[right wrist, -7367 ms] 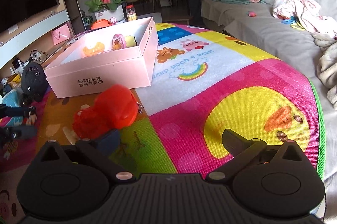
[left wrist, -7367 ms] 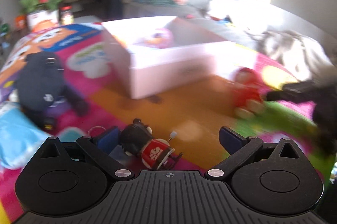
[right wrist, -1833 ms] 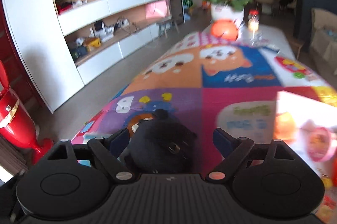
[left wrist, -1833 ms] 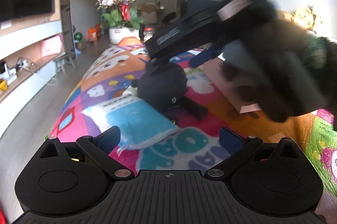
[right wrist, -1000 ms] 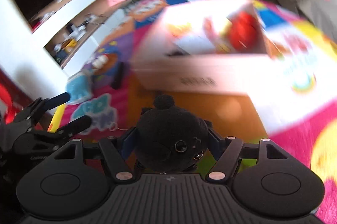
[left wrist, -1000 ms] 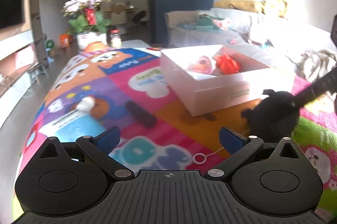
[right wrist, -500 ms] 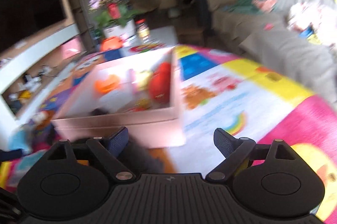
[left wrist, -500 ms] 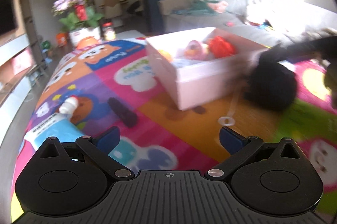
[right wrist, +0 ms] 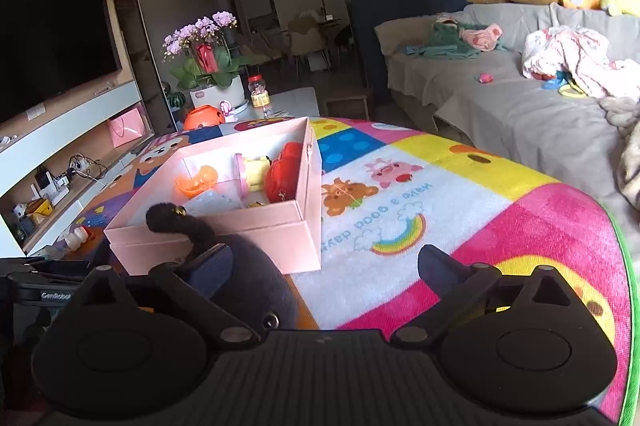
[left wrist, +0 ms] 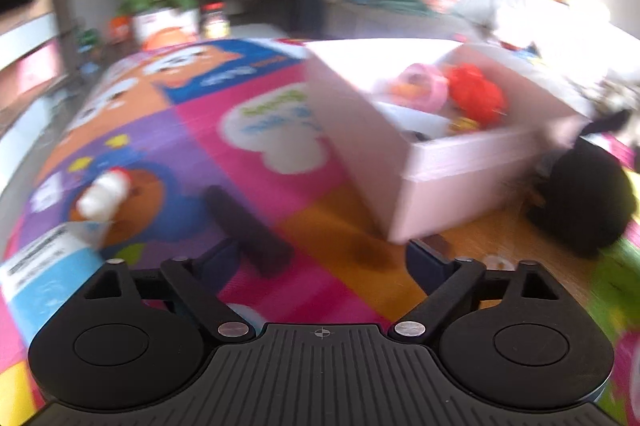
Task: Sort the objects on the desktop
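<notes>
Living-room play mat [right wrist: 460, 194]: we see toys in the pink box [right wrist: 304, 226]; the black plush [right wrist: 256, 290], dark stick [left wrist: 248, 230] and blue tube [left wrist: 48, 266] remain. The left hand-held gripper [left wrist: 324, 258] has narrowed slightly and is empty; the right hand-held gripper [right wrist: 320, 262] has just opened wide, the plush against one finger.

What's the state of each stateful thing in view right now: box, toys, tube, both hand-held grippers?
Pink box: lidless, toys inside.
Red toy: inside the box.
Black plush: on the mat outside the box, against its front wall.
Dark tube: lying flat on the mat.
Left hand-held gripper: open, just been closing, holds nothing.
Right hand-held gripper: open, just been opening, grips nothing.

The right tongs [right wrist: 324, 262] stand wide, a black plush toy [right wrist: 248, 282] beside the pink box [right wrist: 224, 238] touching their left finger.
</notes>
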Demonstrator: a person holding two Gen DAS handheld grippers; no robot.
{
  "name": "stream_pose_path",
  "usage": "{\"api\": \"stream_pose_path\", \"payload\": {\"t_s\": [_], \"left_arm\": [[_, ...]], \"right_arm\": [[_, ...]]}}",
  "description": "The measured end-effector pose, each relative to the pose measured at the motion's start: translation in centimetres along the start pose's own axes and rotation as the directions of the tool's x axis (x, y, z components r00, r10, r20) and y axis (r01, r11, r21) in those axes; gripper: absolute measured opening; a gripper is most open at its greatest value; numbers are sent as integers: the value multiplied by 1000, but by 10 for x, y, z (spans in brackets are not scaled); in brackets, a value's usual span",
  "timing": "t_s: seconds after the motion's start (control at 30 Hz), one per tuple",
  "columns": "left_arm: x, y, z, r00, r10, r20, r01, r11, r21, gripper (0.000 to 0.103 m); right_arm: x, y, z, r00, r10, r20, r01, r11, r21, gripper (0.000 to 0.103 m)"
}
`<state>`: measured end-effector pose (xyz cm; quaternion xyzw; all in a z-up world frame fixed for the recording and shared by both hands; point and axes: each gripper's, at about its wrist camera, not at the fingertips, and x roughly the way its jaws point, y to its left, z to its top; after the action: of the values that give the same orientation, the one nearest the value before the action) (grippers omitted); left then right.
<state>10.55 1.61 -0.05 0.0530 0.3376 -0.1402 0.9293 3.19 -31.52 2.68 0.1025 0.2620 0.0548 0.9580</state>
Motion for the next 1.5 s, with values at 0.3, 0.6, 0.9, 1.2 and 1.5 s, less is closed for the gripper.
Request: {"api": "stream_pose_path", "payload": {"t_s": [0.3,0.6,0.9,1.2,1.5], "left_arm": [[-18,1,1,999,4,53,-8,996,89,100],[-3,49,23,989,144,26,-137,974,-178,75],[9,85,41,907,421,11,-419,904,-83,86],[37,97,42,912,405,-67,-407,913,-15,32],[-27,28,17,985,166,51,-168,986,26,31]], "right_arm": [[9,-17,-11,999,-5,-34,8,995,103,103],[9,-20,-15,1000,6,-30,-2,991,136,103],[10,-20,-16,999,16,-31,-11,989,148,103],[11,-21,-17,999,22,-32,-16,987,160,103],[12,-22,-18,999,25,-32,-19,986,166,103]]}}
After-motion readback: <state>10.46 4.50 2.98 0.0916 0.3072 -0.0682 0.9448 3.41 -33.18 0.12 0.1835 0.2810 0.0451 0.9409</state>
